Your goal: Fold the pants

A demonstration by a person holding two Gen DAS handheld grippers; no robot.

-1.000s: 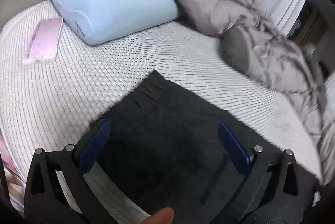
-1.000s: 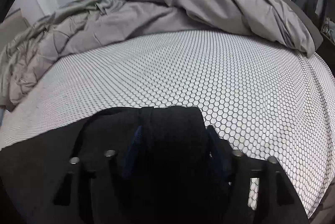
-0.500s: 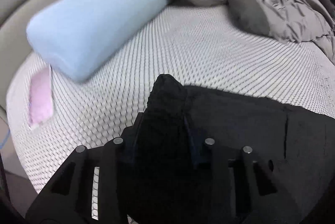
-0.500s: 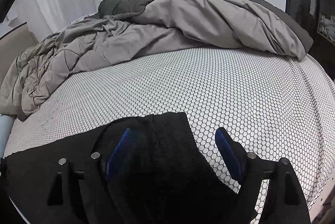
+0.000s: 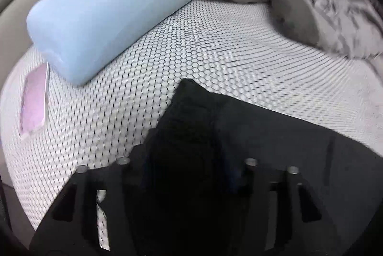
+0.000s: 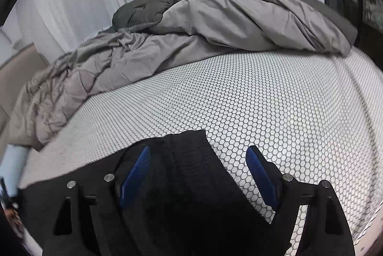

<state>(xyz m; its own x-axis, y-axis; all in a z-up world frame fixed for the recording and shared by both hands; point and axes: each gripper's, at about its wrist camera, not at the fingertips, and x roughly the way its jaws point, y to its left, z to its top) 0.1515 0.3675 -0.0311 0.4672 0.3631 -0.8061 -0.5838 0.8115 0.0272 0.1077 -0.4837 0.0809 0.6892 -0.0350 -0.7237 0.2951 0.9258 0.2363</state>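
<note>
Honeycomb-patterned bedding [image 5: 215,47] is filling both views, and I am taking the black pants [image 5: 275,136] lying on it as my landmark. Beyond the pants, a pale blue pillow [image 5: 107,23] is resting against the headboard; a pink phone [image 5: 33,100] is lying beyond and to the left of them; a rumpled grey duvet [image 6: 215,35] is heaped well beyond them. My left gripper [image 5: 189,165] is sitting over a raised fold at the pants' near corner, its jaws opening; dark cloth is bunching between them, but blur and black-on-black are keeping me from telling whether the pads are pressing. My right gripper [image 6: 198,174] is hovering over the opposite corner with jaws spread wide, blue pads [image 6: 136,172] clear of the fabric lying between them. I am judging this cloth soft, light and limp, likely to sag and slide off a shallow pinch, so I am planning to grip deep at the thick seamed edges of both corners.
</note>
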